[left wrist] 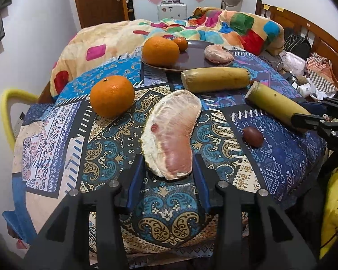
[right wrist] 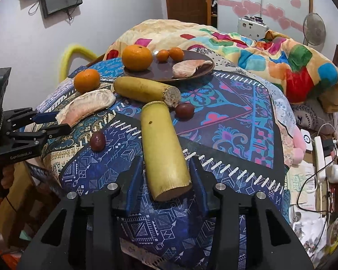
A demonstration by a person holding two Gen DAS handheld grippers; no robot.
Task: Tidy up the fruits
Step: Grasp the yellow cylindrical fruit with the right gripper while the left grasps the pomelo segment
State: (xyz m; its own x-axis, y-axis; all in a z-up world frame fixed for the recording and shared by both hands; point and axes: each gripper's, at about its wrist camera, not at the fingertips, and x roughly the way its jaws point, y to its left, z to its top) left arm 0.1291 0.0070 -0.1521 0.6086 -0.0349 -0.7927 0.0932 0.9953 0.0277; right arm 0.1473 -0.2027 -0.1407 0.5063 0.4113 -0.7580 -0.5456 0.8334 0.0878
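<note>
A peeled pomelo wedge [left wrist: 172, 135] lies on the patterned cloth, its near end between the open fingers of my left gripper [left wrist: 167, 175]. A yellow-green cut stalk [right wrist: 164, 150] lies with its near end between the open fingers of my right gripper [right wrist: 166, 175]. A second stalk [left wrist: 215, 79] lies behind. A loose orange [left wrist: 111, 95] sits at left. A dark plate [left wrist: 191, 59] at the back holds a large orange [left wrist: 160, 50], small oranges [right wrist: 169, 54] and another pomelo piece [left wrist: 218, 54]. Two dark red small fruits [right wrist: 98, 141] [right wrist: 184, 111] lie on the cloth.
The patterned cloth [right wrist: 225, 112] covers a round table top that falls away at its edges. A colourful blanket [left wrist: 225, 27] lies on the bed behind. Cables and clutter [right wrist: 322, 162] lie to the right. A yellow chair back [left wrist: 7, 103] stands at left.
</note>
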